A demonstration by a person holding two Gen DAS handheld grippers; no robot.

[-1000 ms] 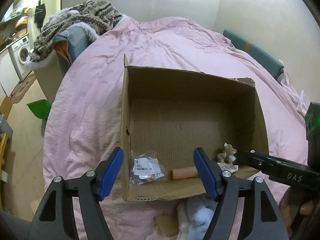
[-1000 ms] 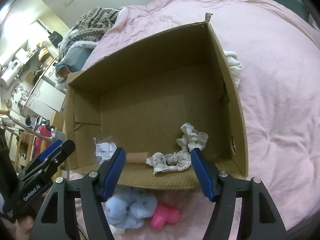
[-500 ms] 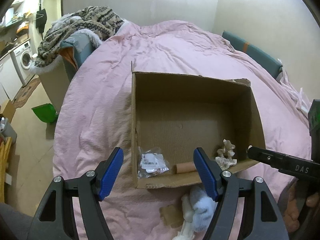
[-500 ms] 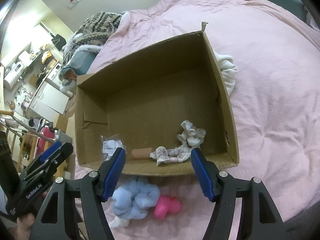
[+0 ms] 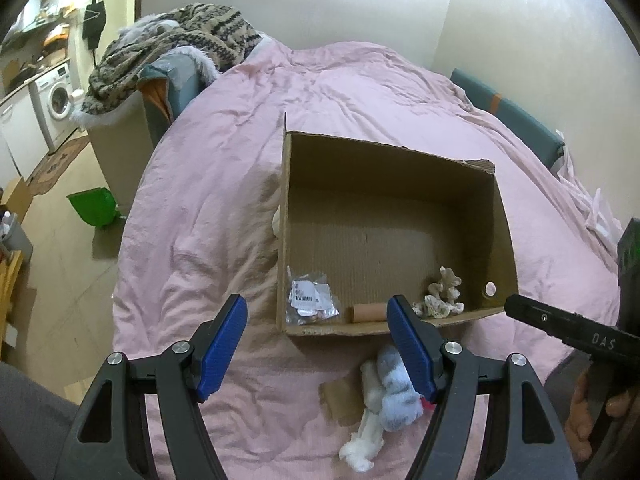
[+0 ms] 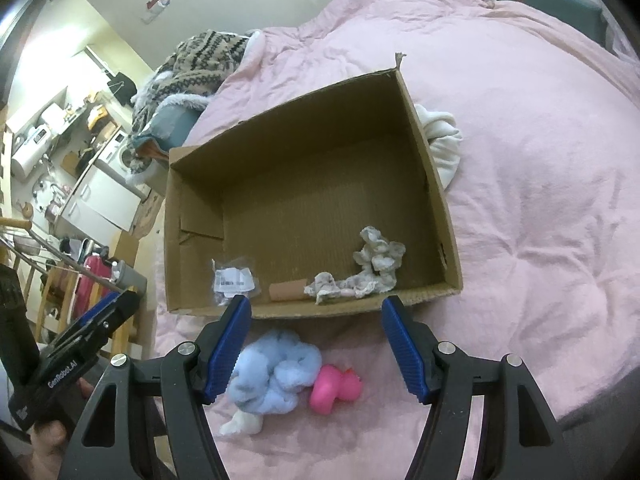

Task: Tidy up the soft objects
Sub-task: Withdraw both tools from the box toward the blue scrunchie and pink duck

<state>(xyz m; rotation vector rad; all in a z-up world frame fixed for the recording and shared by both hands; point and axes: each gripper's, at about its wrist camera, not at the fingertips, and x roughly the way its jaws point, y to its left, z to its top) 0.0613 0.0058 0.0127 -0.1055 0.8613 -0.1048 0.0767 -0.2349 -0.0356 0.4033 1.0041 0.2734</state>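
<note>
Left gripper (image 5: 316, 342): jaws spread wide, nothing between them, touching nothing; hangs above the pink bedcover (image 5: 208, 216) just short of the cardboard box (image 5: 394, 160). Right gripper (image 6: 316, 338): also wide apart and empty, above the near wall of the box.

In the box, along the near wall: crumpled patterned cloth (image 6: 362, 274), cardboard tube (image 6: 288, 290), clear plastic packet (image 6: 234, 278).

Outside, on the bedcover just before the box: fluffy blue cloth (image 6: 276, 376) touching a pink toy duck (image 6: 336, 388). White cloth (image 6: 440, 140) against the box's far right side.
</note>
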